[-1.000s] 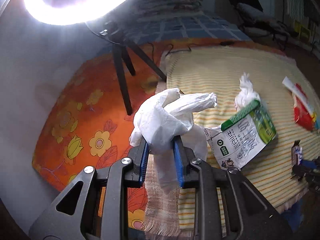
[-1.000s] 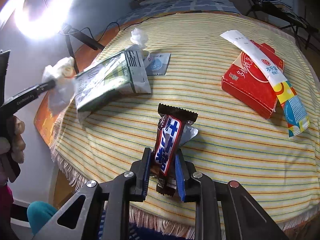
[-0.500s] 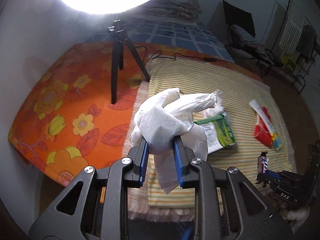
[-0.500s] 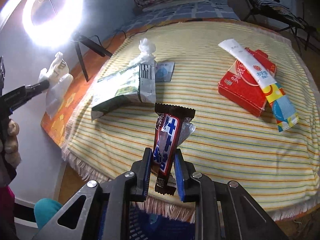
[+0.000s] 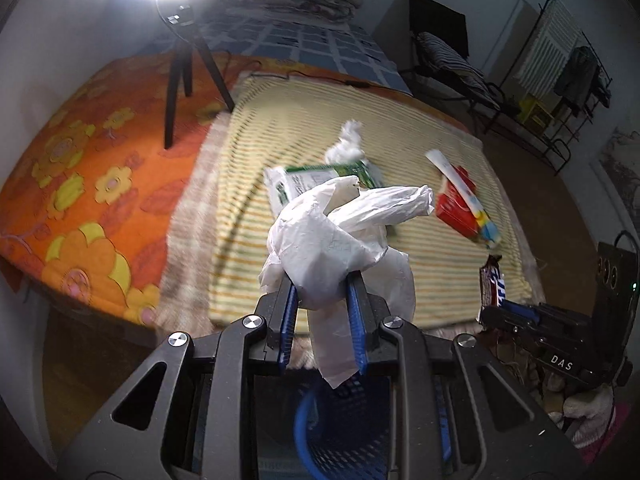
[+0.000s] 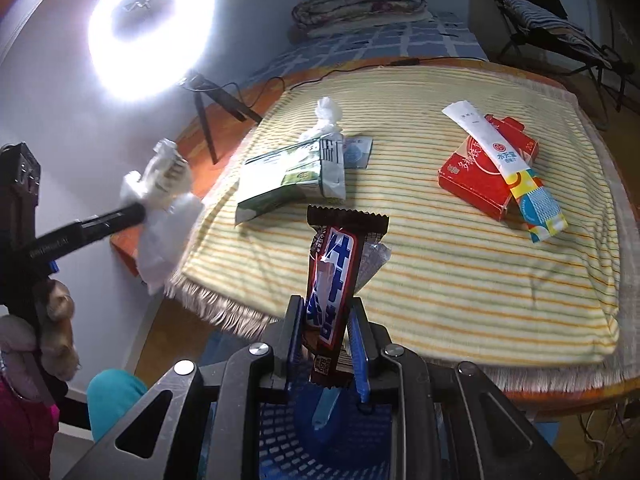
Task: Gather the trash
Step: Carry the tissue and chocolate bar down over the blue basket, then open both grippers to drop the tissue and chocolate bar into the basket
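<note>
My left gripper [image 5: 322, 292] is shut on a crumpled white plastic bag [image 5: 328, 240] and holds it above a blue mesh basket [image 5: 340, 432] at the bed's near edge. My right gripper [image 6: 326, 320] is shut on a brown and blue candy bar wrapper [image 6: 334, 276], also over the blue basket [image 6: 320, 436]. On the striped blanket [image 6: 440, 272] lie a green and white packet [image 6: 292, 176], a white tissue wad [image 6: 328, 114], a red box [image 6: 484, 168] and a long white sachet [image 6: 500, 160].
A ring light [image 6: 148, 36] on a tripod [image 5: 180, 88] stands on the orange flowered sheet [image 5: 80, 184] at left. A folding chair [image 5: 444, 56] and a rack [image 5: 568, 80] stand on the floor far right.
Both grippers have pulled back from the bed toward its near edge with their loads. The blue basket has come into view beneath both.
</note>
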